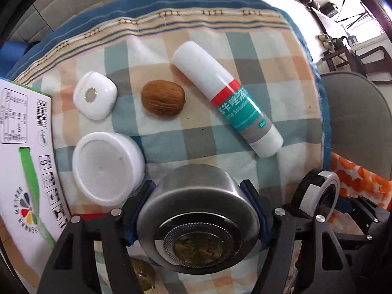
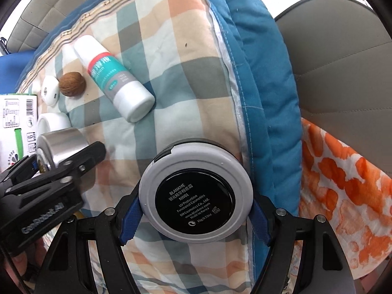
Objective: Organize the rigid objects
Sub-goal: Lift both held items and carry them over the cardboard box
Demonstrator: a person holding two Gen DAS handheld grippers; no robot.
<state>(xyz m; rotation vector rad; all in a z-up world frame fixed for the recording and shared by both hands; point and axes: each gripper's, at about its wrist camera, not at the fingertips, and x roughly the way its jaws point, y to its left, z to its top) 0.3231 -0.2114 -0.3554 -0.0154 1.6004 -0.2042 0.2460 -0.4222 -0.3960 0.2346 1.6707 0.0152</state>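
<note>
Above the checked cloth, the left gripper clamps a steel cup while the right gripper grips a round compact near the cloth's blue edge.

Bright, even daylight; soft shadows, strong fisheye bending, dark vignetted corners.
</note>
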